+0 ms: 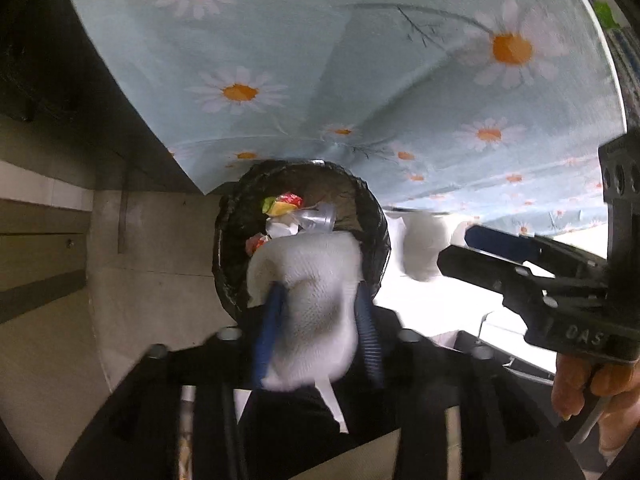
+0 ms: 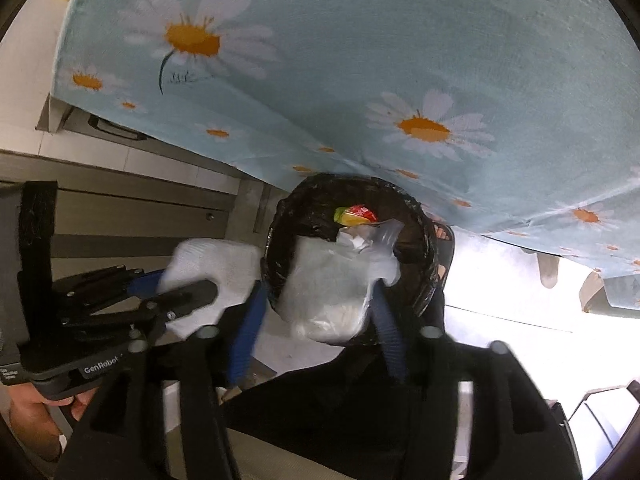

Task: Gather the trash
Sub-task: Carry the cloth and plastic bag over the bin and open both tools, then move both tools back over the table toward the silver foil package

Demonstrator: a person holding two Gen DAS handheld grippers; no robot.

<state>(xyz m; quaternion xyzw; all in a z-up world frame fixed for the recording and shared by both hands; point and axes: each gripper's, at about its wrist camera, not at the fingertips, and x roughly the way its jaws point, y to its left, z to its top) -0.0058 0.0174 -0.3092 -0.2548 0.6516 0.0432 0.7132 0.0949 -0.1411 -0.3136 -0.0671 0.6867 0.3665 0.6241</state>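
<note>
Two tools — left tool [image 1: 320, 312], right tool [image 2: 316, 312] — clamp tissues [image 1: 312, 304] over bin [image 1: 376, 220].

Background only:

- A light-blue tablecloth [image 1: 320, 60] printed with white, orange-centred daisies is seen filling the upper part of both wrist views; it is draped over a counter edge and hangs with soft folds.
- Thin dark stem lines are printed beside some of the daisies.
- A beige tiled floor [image 1: 152, 240] is seen lower left in the left wrist view.
- Grey-brown horizontal panels [image 2: 132, 216], with a small screw head visible, are seen at left in the right wrist view.
- A dark handle [image 2: 114, 128] is seen just under the cloth's left hem.
- A strongly overexposed floor area [image 2: 520, 292] is seen at right; detail there cannot be made out.
</note>
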